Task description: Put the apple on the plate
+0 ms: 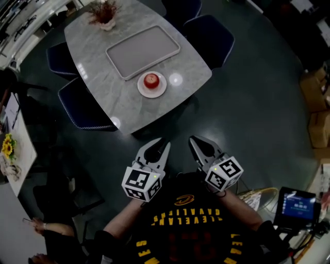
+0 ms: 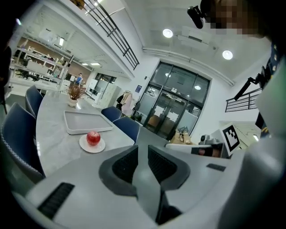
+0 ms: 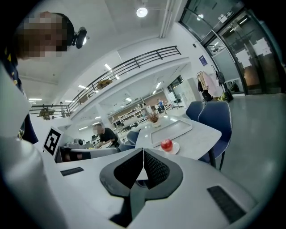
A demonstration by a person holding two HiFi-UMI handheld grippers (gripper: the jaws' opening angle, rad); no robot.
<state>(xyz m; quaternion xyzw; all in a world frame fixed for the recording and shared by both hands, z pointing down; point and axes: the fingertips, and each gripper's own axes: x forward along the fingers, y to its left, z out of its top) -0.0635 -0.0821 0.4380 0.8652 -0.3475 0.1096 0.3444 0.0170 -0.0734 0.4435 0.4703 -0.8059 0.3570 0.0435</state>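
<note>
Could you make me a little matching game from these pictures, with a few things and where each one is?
1 apple
2 tray
3 dried flowers
4 left gripper

A far end of the table
B over the floor, off the table
C on the plate
D beside the plate, empty

Pairs: 1-C, 2-D, 3-A, 4-B

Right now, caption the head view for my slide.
Apple sits on the plate beside a tray on the marble table; left tongs and right tongs hover empty, short of it.
</note>
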